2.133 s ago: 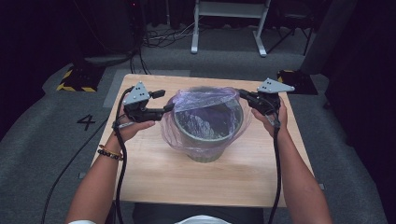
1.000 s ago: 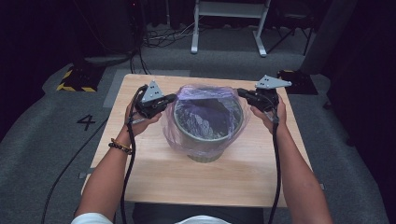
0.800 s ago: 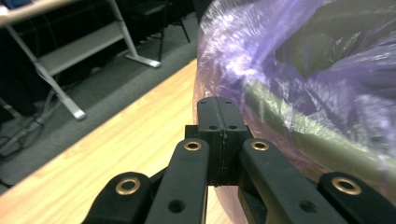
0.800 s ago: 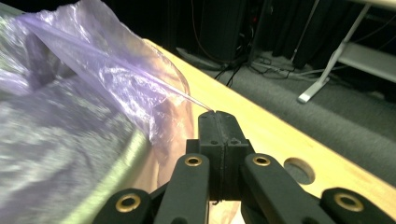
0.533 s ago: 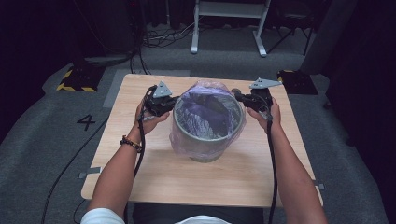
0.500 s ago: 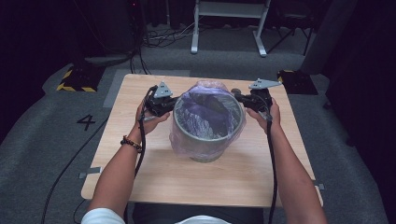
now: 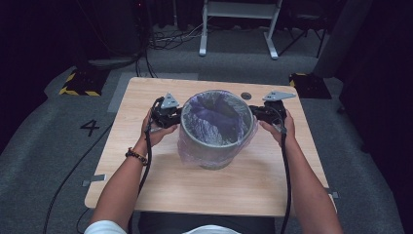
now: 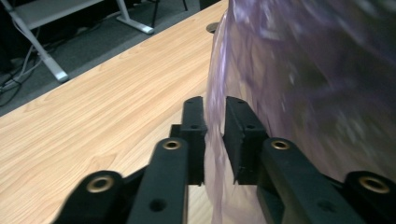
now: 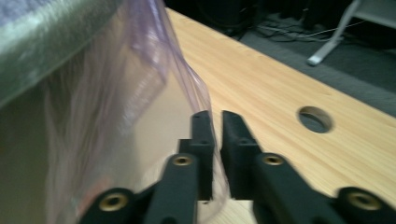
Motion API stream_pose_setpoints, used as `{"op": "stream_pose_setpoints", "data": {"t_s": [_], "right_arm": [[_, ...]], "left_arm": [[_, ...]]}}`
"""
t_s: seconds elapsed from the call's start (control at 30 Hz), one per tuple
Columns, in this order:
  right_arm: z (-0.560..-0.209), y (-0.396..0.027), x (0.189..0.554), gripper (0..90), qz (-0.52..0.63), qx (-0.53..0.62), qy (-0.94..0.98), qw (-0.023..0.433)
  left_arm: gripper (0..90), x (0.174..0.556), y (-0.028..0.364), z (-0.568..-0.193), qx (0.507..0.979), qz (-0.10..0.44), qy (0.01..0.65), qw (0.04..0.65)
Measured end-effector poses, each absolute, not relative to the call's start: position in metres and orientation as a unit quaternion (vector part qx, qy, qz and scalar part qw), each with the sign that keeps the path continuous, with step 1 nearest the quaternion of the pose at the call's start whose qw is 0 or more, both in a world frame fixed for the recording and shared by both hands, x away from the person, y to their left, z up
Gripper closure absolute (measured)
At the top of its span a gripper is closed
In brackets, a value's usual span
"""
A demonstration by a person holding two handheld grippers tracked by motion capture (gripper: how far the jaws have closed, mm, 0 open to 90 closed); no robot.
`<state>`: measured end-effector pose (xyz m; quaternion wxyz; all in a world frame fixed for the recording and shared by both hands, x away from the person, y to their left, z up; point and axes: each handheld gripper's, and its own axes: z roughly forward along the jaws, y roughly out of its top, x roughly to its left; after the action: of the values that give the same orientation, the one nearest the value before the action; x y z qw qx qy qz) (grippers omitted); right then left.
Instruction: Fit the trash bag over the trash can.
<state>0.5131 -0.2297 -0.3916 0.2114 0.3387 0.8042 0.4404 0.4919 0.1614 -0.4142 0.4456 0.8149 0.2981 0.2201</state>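
The left claw (image 7: 174, 117) sits just beside the left wall of the grey bin (image 7: 216, 155), held in the person's left hand (image 7: 155, 130) with its cable trailing back along the forearm. In the left gripper view its two black jaws have just been easing apart: a narrow gap shows between them, and the hanging edge of the purple bag (image 8: 299, 93) runs through that gap. The film hangs loose there and the pads no longer pinch it, so this claw (image 8: 215, 123) is released, with the plastic between its jaws.

The bin stands upright near the middle of the wooden counter (image 7: 146, 97), a little toward the far side. The translucent bag (image 7: 214, 109) lines it, folded over the rim, and its skirt drapes down the outer wall to the counter on both sides.

The right claw (image 7: 258, 113) sits just beside the bin's right rim, in the right hand (image 7: 281, 127). In the right gripper view its jaws have likewise just been opening; a slim gap stands between them, and the bag's thin edge (image 9: 187, 79) falls across the left jaw and into the gap without being clamped. This claw (image 9: 215, 126) is released too. Beyond it, a round hole (image 9: 315, 119) is cut in the counter.
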Motion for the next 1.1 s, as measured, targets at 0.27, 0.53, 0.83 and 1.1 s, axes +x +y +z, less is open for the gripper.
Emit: {"op": "stream_pose_setpoints", "data": {"t_s": [0.27,0.53,0.83,1.1], "right_arm": [[-0.385,-0.26,0.48,56.7,0.462,0.332,0.786,0.241],[-0.387,-0.266,0.432,42.9,0.476,0.242,0.809,0.246],[-0.397,-0.242,0.394,27.3,0.471,0.162,0.831,0.247],[-0.411,-0.228,0.4,24.4,0.487,0.171,0.828,0.219]], "left_arm": [[54.2,0.448,0.196,-0.409,0.808,0.238,0.287,0.456],[37.2,0.393,0.202,-0.411,0.822,0.215,0.233,0.474],[26.5,0.363,0.177,-0.427,0.841,0.177,0.186,0.476],[27.8,0.372,0.158,-0.434,0.843,0.178,0.196,0.469]]}}
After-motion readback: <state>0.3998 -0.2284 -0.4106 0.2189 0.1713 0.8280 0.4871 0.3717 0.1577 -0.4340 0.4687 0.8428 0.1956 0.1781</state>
